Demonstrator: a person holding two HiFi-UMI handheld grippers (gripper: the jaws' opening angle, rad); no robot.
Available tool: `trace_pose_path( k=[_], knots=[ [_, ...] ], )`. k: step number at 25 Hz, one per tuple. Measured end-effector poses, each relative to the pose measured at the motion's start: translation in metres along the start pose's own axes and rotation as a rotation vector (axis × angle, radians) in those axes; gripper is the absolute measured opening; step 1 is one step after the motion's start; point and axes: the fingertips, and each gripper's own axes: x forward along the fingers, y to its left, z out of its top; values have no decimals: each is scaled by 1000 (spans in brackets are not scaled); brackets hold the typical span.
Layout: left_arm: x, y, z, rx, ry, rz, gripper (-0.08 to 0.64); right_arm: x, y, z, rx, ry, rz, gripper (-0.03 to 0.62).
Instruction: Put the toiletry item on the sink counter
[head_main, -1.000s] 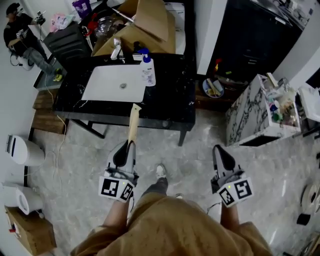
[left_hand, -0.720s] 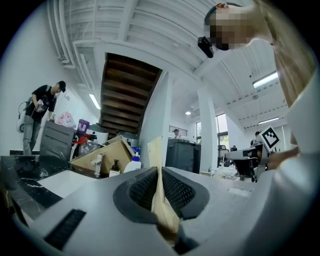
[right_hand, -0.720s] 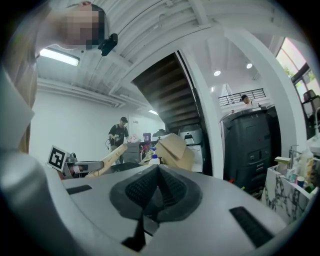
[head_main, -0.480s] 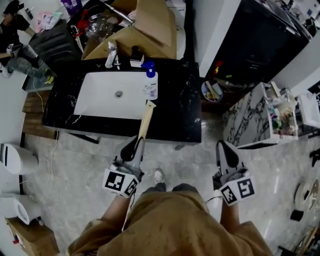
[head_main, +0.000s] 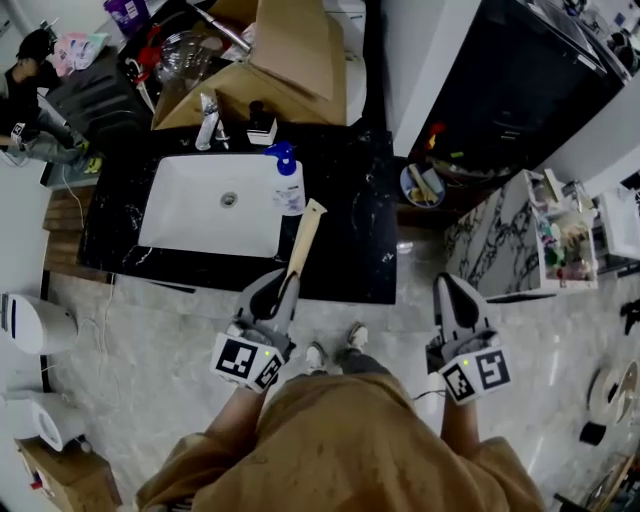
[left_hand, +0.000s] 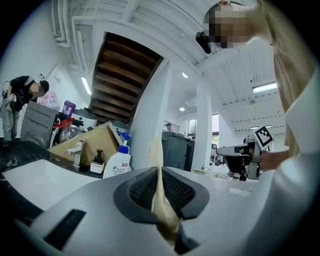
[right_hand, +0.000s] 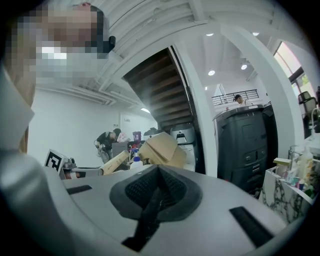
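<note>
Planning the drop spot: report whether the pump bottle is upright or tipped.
Upright: the pump bottle stands on its base, blue pump head on top.

the person wears a loose tan-brown top (head_main: 340, 440) and pale shoes (head_main: 356, 336). the left gripper (head_main: 288, 285) and right gripper (head_main: 447, 284) have smooth grey bodies that taper toward the tips, lined with black ribbed pads (left_hand: 142, 189). each ends in a cube (head_main: 246, 362) printed with black-and-white square markers, with a small green light on it.
</note>
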Motion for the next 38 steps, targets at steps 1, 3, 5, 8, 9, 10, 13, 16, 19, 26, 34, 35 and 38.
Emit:
trace_pose_path(
  k=[1, 3, 5, 8, 9, 10, 13, 16, 19, 26, 34, 35, 38],
  knots=[
    [4, 0, 4, -2, -7, 13, 26, 6, -5, 4, -2, -7, 13, 3],
    [12, -5, 12, 4, -16, 27, 26, 17, -15, 15, -8, -29, 36, 3],
    [22, -10, 15, 18, -15, 30, 26, 29, -24, 24, -8, -53, 58, 3],
    [35, -12, 19, 28, -16, 51, 26, 44, -33, 31, -6, -73, 93, 3],
    [39, -12, 19, 32, -16, 57, 26, 48, -35, 32, -4, -75, 103, 3],
    [43, -11, 19, 36, -16, 63, 26, 52, -38, 31, -2, -75, 112, 3],
    [52, -9, 17, 39, -12, 85, 26, 62, -45, 25, 7, -64, 133, 3],
    [57, -4, 16, 41, -8, 107, 26, 69, -51, 20, 14, -49, 145, 3],
    [65, 1, 16, 44, -4, 121, 26, 75, -56, 20, 13, -44, 157, 3],
    [88, 5, 11, 46, 19, 118, 26, 80, -66, 28, 8, -54, 156, 3],
    [116, 12, 2, 70, 55, 102, 26, 70, -84, 26, 33, -58, 114, 3],
    [119, 13, 1, 75, 61, 99, 26, 69, -84, 26, 32, -60, 110, 3],
    [130, 15, -7, 87, 84, 94, 26, 65, -86, 27, 29, -66, 103, 3]
  ],
)
